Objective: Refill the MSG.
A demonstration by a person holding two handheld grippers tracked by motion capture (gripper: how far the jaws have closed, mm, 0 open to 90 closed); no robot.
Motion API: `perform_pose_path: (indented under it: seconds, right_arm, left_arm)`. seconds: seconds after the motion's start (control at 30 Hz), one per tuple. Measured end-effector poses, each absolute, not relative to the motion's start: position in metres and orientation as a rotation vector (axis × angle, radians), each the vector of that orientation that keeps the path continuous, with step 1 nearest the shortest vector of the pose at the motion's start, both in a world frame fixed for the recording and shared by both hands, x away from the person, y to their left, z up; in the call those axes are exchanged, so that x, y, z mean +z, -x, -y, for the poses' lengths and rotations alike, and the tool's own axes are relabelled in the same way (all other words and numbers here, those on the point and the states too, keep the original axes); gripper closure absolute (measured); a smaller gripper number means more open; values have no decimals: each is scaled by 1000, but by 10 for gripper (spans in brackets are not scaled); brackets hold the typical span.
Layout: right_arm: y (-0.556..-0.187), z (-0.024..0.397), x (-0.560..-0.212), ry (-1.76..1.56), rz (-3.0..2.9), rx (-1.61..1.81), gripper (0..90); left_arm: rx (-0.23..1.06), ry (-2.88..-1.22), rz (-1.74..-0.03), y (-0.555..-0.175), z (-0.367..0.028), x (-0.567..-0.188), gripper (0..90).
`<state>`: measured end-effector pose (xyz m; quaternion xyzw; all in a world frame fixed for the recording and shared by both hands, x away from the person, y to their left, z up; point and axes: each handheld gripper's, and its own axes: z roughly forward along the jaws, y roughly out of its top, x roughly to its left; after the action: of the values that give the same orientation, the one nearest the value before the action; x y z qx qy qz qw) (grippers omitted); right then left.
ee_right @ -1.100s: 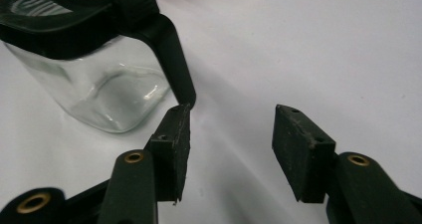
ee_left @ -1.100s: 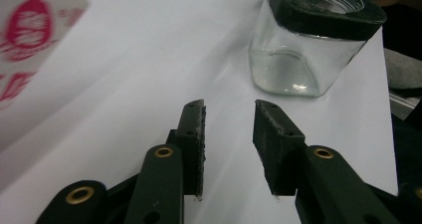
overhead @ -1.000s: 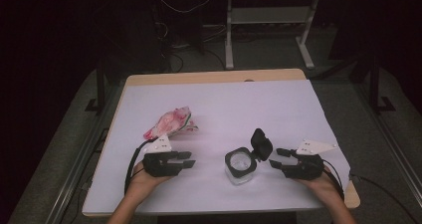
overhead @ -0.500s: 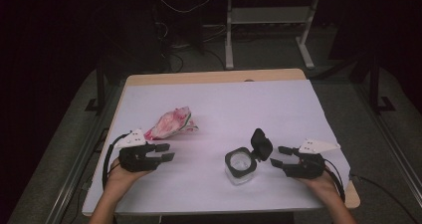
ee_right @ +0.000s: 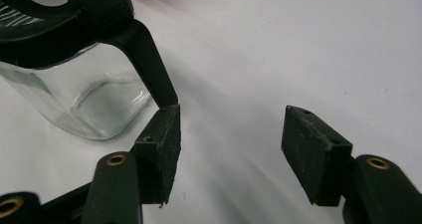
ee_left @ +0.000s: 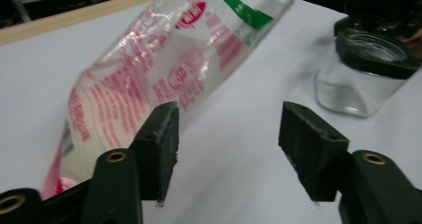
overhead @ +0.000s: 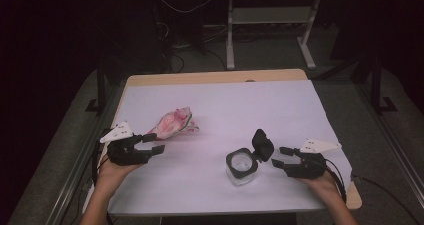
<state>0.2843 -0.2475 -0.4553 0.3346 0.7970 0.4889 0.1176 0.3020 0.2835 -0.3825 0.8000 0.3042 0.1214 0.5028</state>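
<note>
Worktop [overhead: 215, 100]: you are working over a pale sheet that is covering most of the wooden top, with your forearms coming in from the near edge.
Left tongs [overhead: 153, 143]: you are holding them at the near left of the worktop, and they are standing spread; they have just been opening, and nothing is sitting between the pads [ee_left: 161, 144]. In the left gripper view they [ee_left: 231, 152] are pointing along the sheet, with bare sheet in the gap.
Snack bag [overhead: 173, 123]: it is lying flat on the sheet just beyond the left tongs, crinkled clear plastic with red and pink print and a green strip near its torn top. In the left gripper view the bag [ee_left: 164, 69] is lying beside and behind the left pad, outside the gap; whether it is touching that pad you cannot tell.
Right tongs [overhead: 281, 156]: you are holding them at the near right, spread and gripping nothing. In the right gripper view they [ee_right: 231, 152] are framing bare sheet.
Glass jar [overhead: 242, 166]: it is standing upright near the front middle, just beside the right tongs, clear and square-sided with a black collar.
Jar lid [overhead: 262, 144]: black and hinged, it is standing flipped open on the side facing the right tongs; in the right gripper view its black tab [ee_right: 149, 64] is reaching down to the tip of the left pad.
</note>
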Motion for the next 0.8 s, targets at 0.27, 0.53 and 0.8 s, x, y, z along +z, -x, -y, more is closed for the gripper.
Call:
perform_pose_path:
  seconds: [0.27,0.53,0.8]
  right_arm:
    - [-285,248,-455,-992,-2334,1428,401]
    - [-285,249,-456,-996,-2327,1431,400]
    - [-286,249,-456,-997,-2329,1431,400]
  left_arm:
    - [307,-1941,-711,-317,-268,-381,300]
    - [337,-1987,-677,-330,-250,-385,222]
    - [317,-1961,-683,-344,-238,-389,242]
